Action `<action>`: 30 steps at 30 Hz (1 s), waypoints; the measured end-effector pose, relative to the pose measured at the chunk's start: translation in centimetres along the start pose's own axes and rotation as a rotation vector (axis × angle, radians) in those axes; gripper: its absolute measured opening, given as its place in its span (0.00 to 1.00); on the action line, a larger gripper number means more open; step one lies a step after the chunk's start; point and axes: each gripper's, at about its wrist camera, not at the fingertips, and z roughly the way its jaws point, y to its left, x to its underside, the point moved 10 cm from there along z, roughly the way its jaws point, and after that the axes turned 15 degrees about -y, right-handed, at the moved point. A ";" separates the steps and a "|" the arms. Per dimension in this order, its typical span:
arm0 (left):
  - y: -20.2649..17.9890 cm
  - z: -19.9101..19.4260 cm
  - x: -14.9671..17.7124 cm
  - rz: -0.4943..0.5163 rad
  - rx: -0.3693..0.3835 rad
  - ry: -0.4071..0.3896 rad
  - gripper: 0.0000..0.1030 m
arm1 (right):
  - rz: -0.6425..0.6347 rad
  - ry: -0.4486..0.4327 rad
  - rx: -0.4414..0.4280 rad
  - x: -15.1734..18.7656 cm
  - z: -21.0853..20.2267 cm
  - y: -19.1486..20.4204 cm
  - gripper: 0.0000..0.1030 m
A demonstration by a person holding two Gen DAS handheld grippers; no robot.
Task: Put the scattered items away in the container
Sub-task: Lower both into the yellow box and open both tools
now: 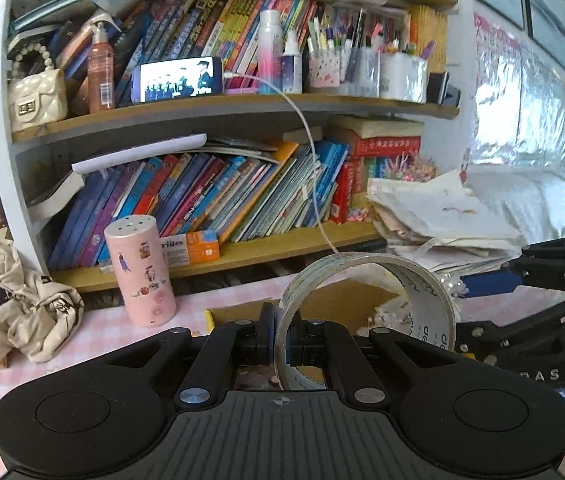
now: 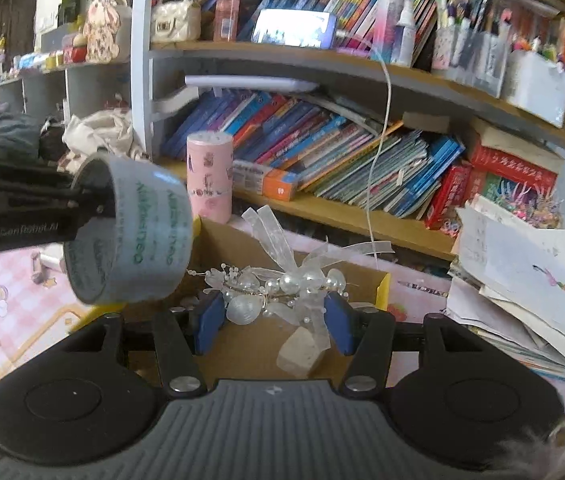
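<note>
The brown cardboard box [image 2: 362, 280] sits below the bookshelf [image 2: 322, 208]; I can't see inside. My left claw [image 1: 282, 334] is pinched tight on a clear round tape roll [image 1: 366, 304] above it. My right claw [image 2: 272, 320] squeezes a shiny bead-and-ribbon headpiece [image 2: 282, 284] over the box. Its ribbon ends look blurry.

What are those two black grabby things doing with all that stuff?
A person is tidying up with two hand-held tools. The left tool is pinching the wall of a clear tape roll. The right tool holds a pearl and ribbon hair ornament. Both hang over the open cardboard box on the pink checked table.
</note>
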 end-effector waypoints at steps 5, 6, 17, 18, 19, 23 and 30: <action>-0.2 2.3 1.9 0.030 -0.004 0.070 0.04 | -0.030 0.069 -0.032 1.9 2.1 -0.5 0.51; -0.4 2.6 2.3 0.035 -0.001 0.085 0.04 | -0.035 0.086 -0.039 2.3 2.5 -0.5 0.51; -1.4 5.4 6.8 0.113 0.028 0.232 0.04 | -0.125 0.256 -0.114 6.3 6.0 -0.2 0.51; -1.5 5.6 7.0 0.122 0.030 0.242 0.04 | -0.131 0.271 -0.122 6.6 6.2 -0.2 0.51; -1.6 5.7 7.2 0.131 0.032 0.252 0.04 | -0.137 0.283 -0.128 6.9 6.4 -0.1 0.51; -1.9 6.0 8.3 0.150 0.045 0.291 0.05 | -0.128 0.316 -0.137 7.5 6.8 -0.3 0.52; -2.2 6.3 10.1 0.168 0.061 0.361 0.06 | -0.130 0.359 -0.138 8.2 7.5 -0.5 0.52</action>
